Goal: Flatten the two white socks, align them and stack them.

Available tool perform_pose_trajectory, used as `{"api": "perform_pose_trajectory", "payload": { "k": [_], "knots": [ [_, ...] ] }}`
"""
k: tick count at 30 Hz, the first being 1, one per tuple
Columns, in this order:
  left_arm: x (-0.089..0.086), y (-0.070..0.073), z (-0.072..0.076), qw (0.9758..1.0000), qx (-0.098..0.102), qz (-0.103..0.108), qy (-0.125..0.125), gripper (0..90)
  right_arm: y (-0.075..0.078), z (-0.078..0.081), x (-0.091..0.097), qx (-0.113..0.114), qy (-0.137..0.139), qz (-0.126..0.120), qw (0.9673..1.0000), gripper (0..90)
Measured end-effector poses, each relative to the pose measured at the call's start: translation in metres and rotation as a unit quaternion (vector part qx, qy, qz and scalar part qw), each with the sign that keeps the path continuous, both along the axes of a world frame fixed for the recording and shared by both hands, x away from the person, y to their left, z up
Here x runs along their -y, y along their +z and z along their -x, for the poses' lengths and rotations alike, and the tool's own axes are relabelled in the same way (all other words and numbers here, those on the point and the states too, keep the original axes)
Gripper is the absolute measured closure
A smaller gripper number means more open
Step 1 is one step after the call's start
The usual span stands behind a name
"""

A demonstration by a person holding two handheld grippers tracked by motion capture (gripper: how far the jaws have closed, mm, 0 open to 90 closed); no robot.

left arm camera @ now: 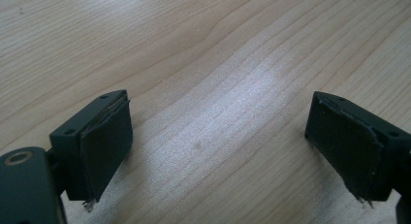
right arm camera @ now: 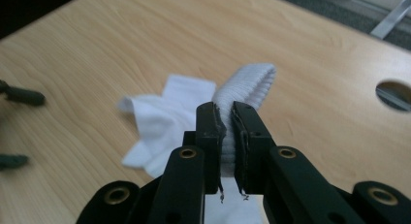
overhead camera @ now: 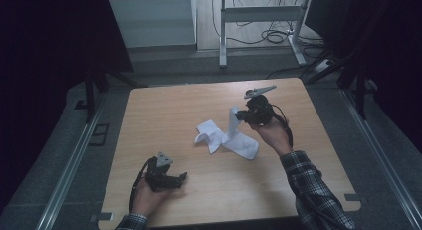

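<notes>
Two white socks lie near the middle of the wooden table (overhead camera: 164,105). My right gripper (overhead camera: 238,115) is shut on the ribbed cuff of one sock (overhead camera: 232,121), and that cuff is raised while the sock's foot rests on the table. In the right gripper view the cuff (right arm camera: 249,83) stands pinched between the pads of my right gripper (right arm camera: 228,112). The other sock (overhead camera: 208,131) lies crumpled just left of it. My left gripper (overhead camera: 182,177) rests open near the table's front left. In its own view my left gripper (left arm camera: 218,132) has only bare wood between the jaws.
A round hole (right arm camera: 393,94) shows in the tabletop at the right of the right gripper view. Beyond the table's far edge stand a white desk frame (overhead camera: 223,36) and loose cables (overhead camera: 273,37). Metal rails (overhead camera: 69,165) run along the floor on both sides.
</notes>
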State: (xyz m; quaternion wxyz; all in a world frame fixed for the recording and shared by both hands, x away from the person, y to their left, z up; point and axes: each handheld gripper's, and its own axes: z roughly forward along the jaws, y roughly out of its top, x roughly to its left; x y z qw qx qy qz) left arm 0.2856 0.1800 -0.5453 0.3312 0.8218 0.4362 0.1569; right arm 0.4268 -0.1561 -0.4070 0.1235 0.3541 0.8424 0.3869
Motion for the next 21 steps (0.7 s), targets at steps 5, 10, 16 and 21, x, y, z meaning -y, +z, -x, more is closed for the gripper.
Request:
{"api": "perform_pose_trajectory", "payload": {
  "k": [5,10,16,21],
  "knots": [
    [0.0,0.0,0.0,1.0,0.001,0.0,0.0,9.7,0.048,0.007,-0.015,0.035,0.017,-0.025,0.999,80.8],
    [0.0,0.0,0.0,1.0,0.0,-0.001,0.0,9.7,0.086,0.018,-0.007,0.076,0.01,-0.035,0.9965,80.8],
    [0.0,0.0,0.0,1.0,0.002,0.0,0.001,9.7,0.071,0.012,0.027,0.056,-0.028,-0.029,0.9976,80.6],
    [0.0,0.0,0.0,1.0,0.0,0.0,0.001,9.7,0.022,0.001,0.071,0.014,-0.075,-0.02,0.9969,80.3]
  ]
}}
